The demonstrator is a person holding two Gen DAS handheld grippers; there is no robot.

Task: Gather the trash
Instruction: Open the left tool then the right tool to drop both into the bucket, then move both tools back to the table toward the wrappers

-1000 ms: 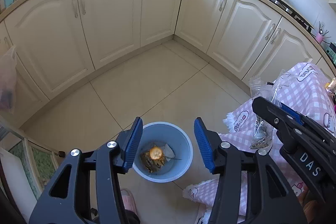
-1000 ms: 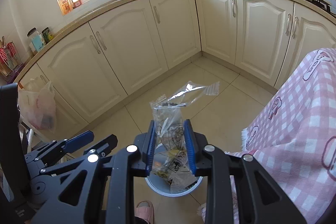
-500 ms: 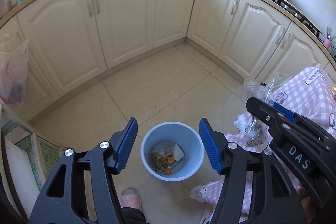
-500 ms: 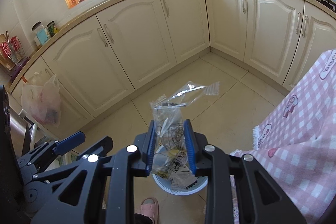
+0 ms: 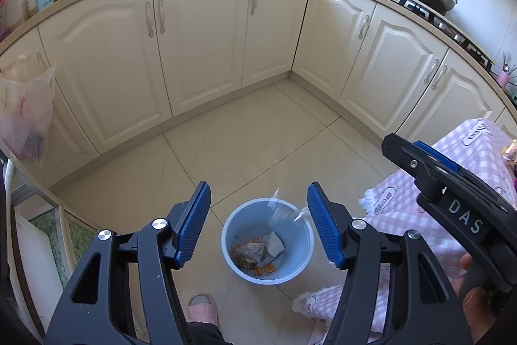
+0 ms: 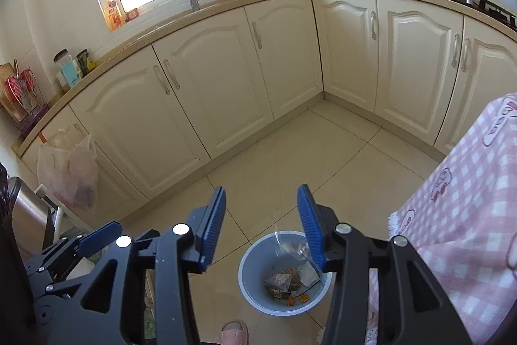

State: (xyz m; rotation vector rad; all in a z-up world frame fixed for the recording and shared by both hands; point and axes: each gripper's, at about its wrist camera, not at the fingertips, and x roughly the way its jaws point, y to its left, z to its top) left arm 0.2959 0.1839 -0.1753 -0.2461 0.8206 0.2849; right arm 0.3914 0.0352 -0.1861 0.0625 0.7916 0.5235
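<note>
Both grippers hung over the blue bin (image 6: 255, 290): right gripper (image 6: 261, 222) was opening with nothing between, clear bag (image 6: 292, 248) dropping at the rim; left gripper (image 5: 258, 222) apart, empty. Releasing dead-centre looked safest.

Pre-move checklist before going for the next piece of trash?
1. Right gripper free of the bag: ok, jaws opening, nothing between them.
2. Clear plastic bag inside the blue bin: cannot tell, it shows blurred at the rim.
3. Left gripper empty: ok, open.
4. Bin upright on the floor: ok.
5. Bin has room: ok, only scraps at the bottom.
6. Next piece of trash located: cannot tell, none clearly in view.
</note>
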